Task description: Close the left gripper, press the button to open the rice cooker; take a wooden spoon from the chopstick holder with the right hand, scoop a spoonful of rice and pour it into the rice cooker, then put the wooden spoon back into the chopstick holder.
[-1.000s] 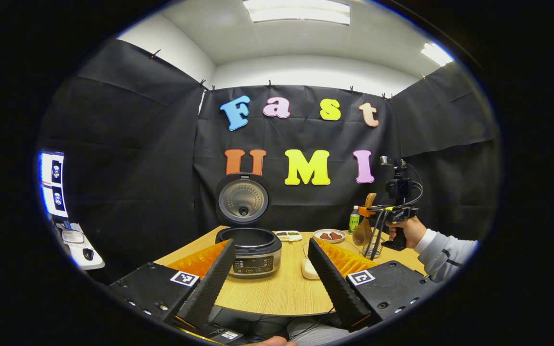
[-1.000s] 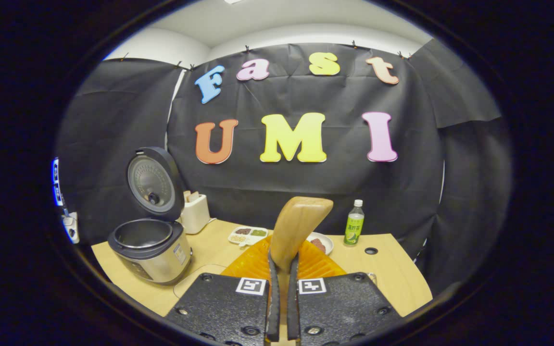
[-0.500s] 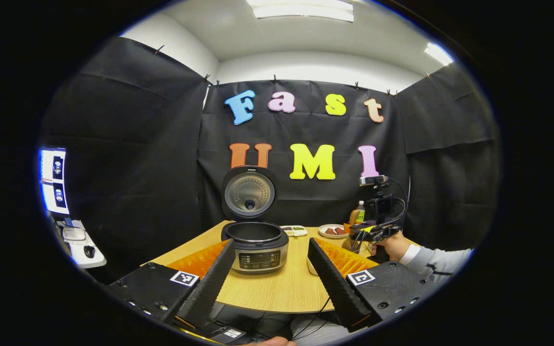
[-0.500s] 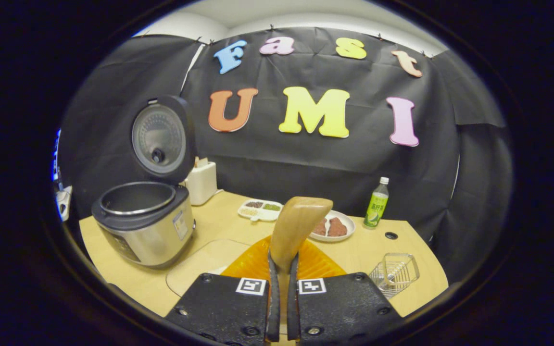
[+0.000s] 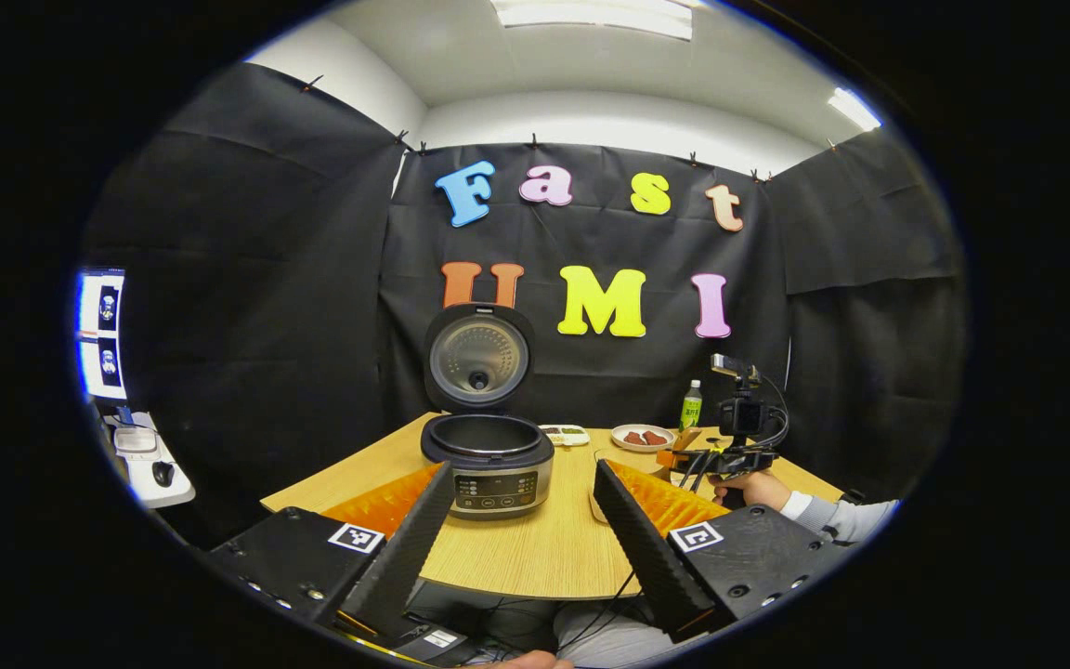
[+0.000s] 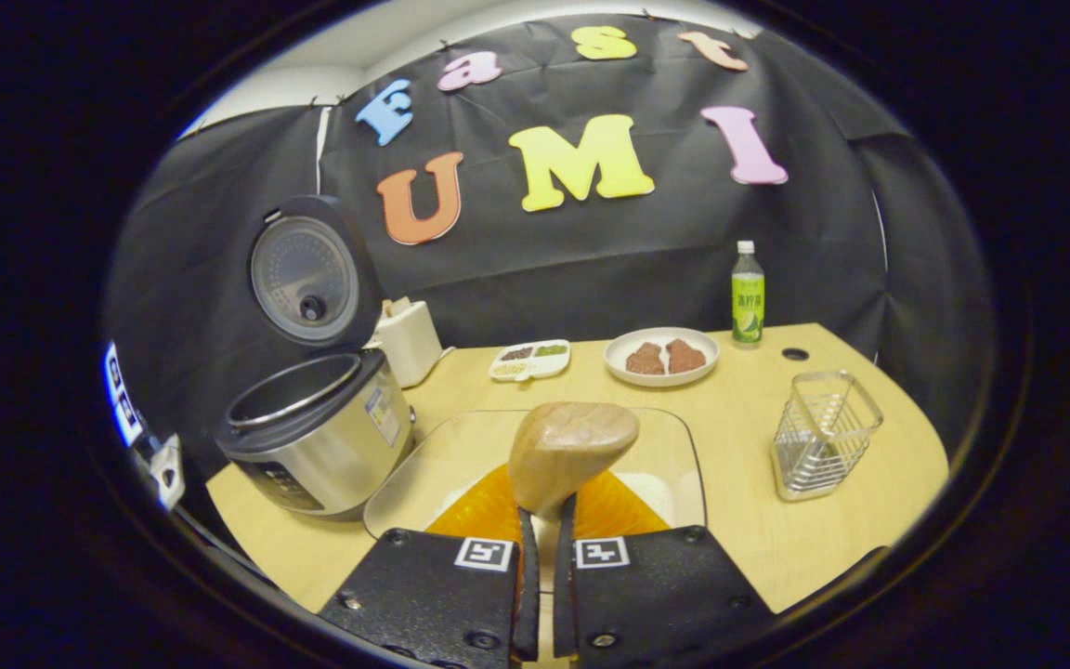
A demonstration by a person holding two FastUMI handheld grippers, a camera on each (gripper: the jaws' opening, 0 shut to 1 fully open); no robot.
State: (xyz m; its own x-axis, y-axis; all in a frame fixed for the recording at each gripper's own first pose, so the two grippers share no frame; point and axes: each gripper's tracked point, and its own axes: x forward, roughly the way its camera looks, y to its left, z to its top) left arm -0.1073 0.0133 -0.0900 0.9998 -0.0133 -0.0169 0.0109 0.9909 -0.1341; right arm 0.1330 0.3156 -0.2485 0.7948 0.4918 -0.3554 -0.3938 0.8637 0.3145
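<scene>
The wooden spoon [image 6: 572, 451], clamped in the right tongs [image 6: 542, 520], has been lowered over the rice tray [image 6: 674, 465]. Rice cooker [image 6: 312, 437] stands opened; left tongs [image 5: 521, 520] gape empty. Scooping, pouring, returning remain.

wooden table [image 6: 758, 548], rice cooker [image 6: 317, 437], plate [image 6: 661, 355], bottle [image 6: 747, 295], chopstick holder [image 6: 820, 435]

The left gripper view is facing the rice cooker [image 5: 487, 463] head-on from the table's near edge; the right gripper view is looking from its right, nearer. Both are sharing the cooker.
</scene>
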